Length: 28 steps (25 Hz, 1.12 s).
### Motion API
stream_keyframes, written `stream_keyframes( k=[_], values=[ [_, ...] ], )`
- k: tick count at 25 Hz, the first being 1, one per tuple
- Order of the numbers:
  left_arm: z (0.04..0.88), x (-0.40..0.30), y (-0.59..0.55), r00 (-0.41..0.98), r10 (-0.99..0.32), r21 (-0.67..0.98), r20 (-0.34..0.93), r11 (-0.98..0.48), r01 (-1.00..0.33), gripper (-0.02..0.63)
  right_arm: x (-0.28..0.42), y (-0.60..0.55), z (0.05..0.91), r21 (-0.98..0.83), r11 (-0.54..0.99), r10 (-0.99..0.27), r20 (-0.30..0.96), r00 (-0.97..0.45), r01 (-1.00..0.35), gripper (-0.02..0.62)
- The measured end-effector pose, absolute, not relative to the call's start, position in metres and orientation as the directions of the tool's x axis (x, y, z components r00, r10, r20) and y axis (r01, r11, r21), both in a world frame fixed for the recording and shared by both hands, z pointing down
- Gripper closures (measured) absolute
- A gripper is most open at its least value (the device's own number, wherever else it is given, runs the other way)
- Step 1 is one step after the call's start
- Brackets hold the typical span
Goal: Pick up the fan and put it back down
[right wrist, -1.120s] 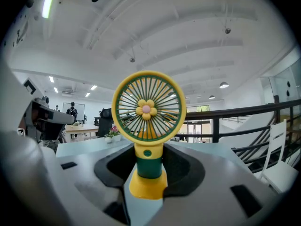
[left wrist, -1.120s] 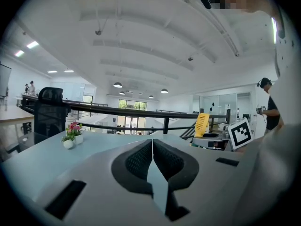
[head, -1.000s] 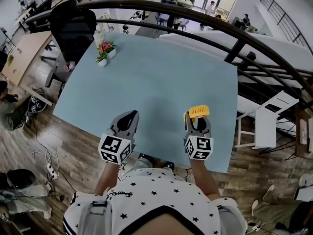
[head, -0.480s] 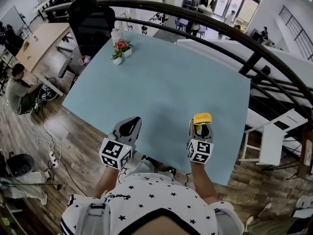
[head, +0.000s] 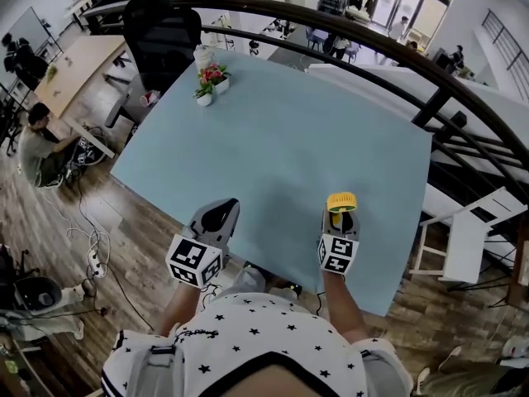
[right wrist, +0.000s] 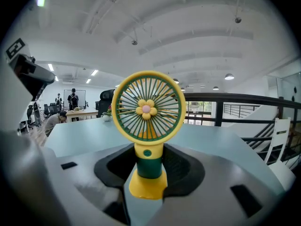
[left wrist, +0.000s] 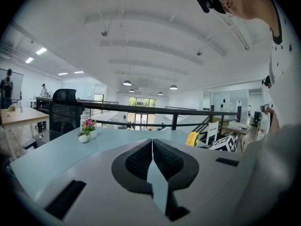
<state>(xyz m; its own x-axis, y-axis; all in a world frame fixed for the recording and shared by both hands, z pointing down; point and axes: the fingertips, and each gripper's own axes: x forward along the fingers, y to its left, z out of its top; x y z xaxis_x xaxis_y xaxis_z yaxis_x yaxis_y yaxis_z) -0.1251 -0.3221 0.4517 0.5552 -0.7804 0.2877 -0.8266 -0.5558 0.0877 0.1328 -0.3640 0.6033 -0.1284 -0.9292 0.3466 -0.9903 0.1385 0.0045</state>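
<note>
Across the head view, a pale blue worktop (head: 281, 131). At its 7 o'clock edge, left gripper (head: 216, 213) clenched on nothing; at 5 o'clock, right gripper (head: 340, 218) grasping the green stem of the upright yellow fan (head: 340, 200). Near 11 o'clock, small potted flowers (head: 208, 83).

A small plastic fan (right wrist: 146, 135) has a yellow ring, green spokes, a yellow flower with a pink centre, a green stem and a yellow base. The broad tabletop (head: 281, 139) is pale blue. The person's white shirt (head: 248, 337) carries black stars.
</note>
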Motion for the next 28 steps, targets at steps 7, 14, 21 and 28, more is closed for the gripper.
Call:
stream_keyframes(
  k=[7,14,21,28],
  values=[
    [0.451,-0.12,-0.325,0.561,-0.775,0.086,0.292,-0.563,-0.822,0.575,0.131,-0.364,0.621,0.005,0.14,-0.917,0.379,-0.128,-0.99,0.423],
    [0.454,-0.123,-0.323,0.552,-0.777,0.085,0.304,-0.555,-0.828,0.575,0.13,-0.364,0.632,0.012,0.139,-0.909,0.398,-0.123,-0.99,0.423],
    [0.455,-0.126,-0.324,0.55,-0.778,0.087,0.304,-0.553,-0.829,0.575,0.13,-0.363,0.641,0.013,0.129,-0.903,0.416,-0.112,-0.992,0.423],
    [0.455,-0.122,-0.328,0.554,-0.777,0.089,0.301,-0.555,-0.827,0.575,0.136,-0.362,0.648,0.009,0.129,-0.892,0.438,-0.112,-0.992,0.423]
  ],
)
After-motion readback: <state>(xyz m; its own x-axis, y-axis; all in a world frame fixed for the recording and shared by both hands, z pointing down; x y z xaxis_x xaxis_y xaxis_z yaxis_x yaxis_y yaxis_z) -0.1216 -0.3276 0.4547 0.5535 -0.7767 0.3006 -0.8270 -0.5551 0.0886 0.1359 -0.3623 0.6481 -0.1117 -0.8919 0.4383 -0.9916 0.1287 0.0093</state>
